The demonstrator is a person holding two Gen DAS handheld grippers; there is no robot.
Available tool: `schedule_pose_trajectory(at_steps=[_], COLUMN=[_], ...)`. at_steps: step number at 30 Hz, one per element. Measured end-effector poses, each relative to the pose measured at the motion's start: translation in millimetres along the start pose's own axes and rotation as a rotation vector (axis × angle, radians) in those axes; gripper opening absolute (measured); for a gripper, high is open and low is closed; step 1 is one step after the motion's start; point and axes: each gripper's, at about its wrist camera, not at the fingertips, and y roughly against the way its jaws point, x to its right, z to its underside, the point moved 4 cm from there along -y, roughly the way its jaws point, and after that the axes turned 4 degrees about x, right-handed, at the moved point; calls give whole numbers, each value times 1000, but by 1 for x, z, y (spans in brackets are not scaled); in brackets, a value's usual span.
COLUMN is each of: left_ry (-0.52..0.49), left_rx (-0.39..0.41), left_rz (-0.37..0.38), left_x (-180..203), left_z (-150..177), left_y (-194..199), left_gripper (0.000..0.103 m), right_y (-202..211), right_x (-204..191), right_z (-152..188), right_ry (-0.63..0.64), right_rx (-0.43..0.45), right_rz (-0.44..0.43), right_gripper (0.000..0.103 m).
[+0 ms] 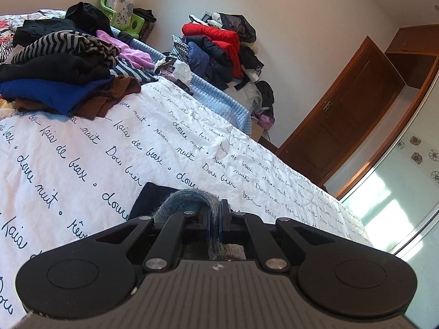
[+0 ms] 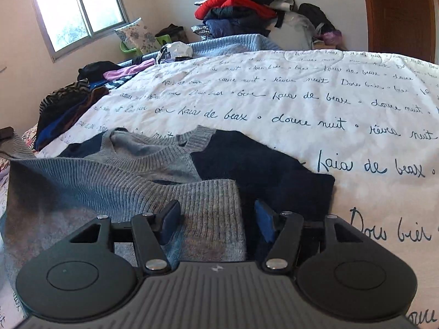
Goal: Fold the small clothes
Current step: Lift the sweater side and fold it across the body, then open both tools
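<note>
The left gripper (image 1: 215, 219) pinches the sweater (image 2: 142, 183) hem; the right gripper (image 2: 216, 220) stands spread over the ribbed edge; keep the left pinch firm, lay the fold flat on the bedspread (image 2: 315, 104).

- Bed covered by a white quilt (image 2: 301, 87) with dark handwriting printed all over it, plus a light blue blanket (image 2: 236, 44) at the far edge.
- Sliding window (image 2: 79, 13) at about 10 o'clock in the right view, daylight pouring in.
- Plain pale walls (image 1: 301, 27).
- Brown wooden door (image 1: 345, 109) at about 3 o'clock in the left view.
- Glossy panel with flower prints (image 1: 417, 159) just right of it, catching bright reflections.
</note>
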Motion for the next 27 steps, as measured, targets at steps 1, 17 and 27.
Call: schedule_pose_trajectory(at_steps=[1, 17, 27], left_ry=[-2, -22, -35], left_rx=[0, 106, 105], left_rz=[-1, 20, -16], left_x=[0, 22, 30], left_z=[1, -16, -32], left_y=[0, 10, -21], left_gripper=[5, 5, 5], right_y=[2, 78, 63], right_x=[1, -21, -18], right_z=[-1, -37, -51], right_ry=[0, 85, 77], right_rx=[19, 361, 375], right_rz=[13, 143, 196], right_gripper=[16, 5, 5])
